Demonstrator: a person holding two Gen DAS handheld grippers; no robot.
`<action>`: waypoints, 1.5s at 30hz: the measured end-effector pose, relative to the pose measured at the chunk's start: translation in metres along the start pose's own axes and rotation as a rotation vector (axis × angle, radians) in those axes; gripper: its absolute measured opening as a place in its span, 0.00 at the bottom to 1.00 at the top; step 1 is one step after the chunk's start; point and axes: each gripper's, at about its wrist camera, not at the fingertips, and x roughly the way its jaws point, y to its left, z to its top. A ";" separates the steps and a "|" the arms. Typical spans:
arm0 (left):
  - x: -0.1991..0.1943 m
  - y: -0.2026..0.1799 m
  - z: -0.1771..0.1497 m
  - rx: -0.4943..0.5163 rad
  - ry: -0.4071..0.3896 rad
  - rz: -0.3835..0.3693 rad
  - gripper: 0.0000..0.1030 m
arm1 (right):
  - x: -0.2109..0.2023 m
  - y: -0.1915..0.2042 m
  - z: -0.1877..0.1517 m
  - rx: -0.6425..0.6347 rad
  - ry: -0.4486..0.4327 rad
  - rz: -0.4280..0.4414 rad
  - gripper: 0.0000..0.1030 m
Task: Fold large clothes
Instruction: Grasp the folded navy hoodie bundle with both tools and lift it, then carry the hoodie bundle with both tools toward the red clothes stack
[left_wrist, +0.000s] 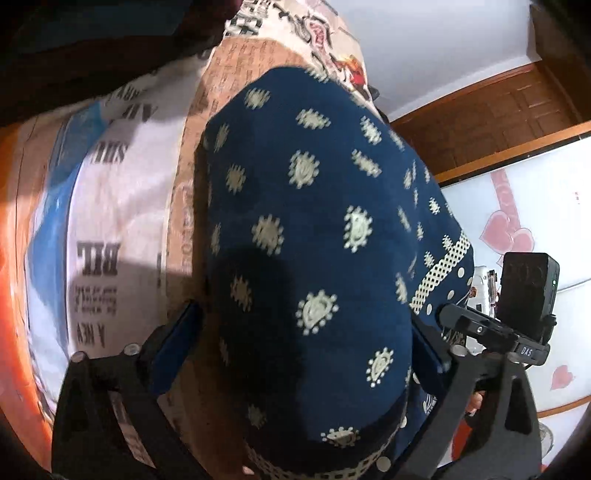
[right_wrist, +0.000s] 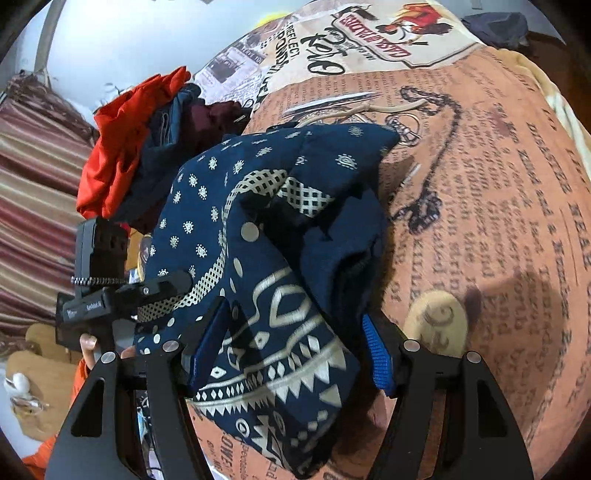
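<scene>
A navy garment with cream printed motifs (left_wrist: 314, 229) lies bunched on a newspaper-print bedspread (left_wrist: 110, 206). My left gripper (left_wrist: 303, 350) is open, its jaws wide on either side of the cloth, which lies between and over them. The right wrist view shows the same garment (right_wrist: 273, 236) folded into a thick bundle. My right gripper (right_wrist: 295, 347) is open, blue pads either side of the bundle's patterned end, not pinching it. The other gripper shows in each view: the right one at the left wrist view's right edge (left_wrist: 491, 328), the left one at the right wrist view's left side (right_wrist: 122, 295).
A pile of red, dark blue and maroon clothes (right_wrist: 147, 133) sits behind the bundle. The orange printed bedspread (right_wrist: 498, 206) spreads to the right. A wooden door (left_wrist: 491, 122) and a white wall with pink hearts (left_wrist: 517, 229) stand beyond the bed.
</scene>
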 end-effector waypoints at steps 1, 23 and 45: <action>-0.001 -0.001 0.000 0.018 -0.006 -0.016 0.78 | 0.002 0.002 0.002 -0.004 0.003 -0.005 0.63; -0.036 0.045 -0.023 -0.009 -0.069 -0.008 0.86 | 0.054 0.030 0.022 -0.141 0.036 -0.033 0.82; -0.130 -0.055 -0.037 0.160 -0.227 -0.042 0.47 | -0.045 0.088 0.017 -0.171 -0.112 0.087 0.28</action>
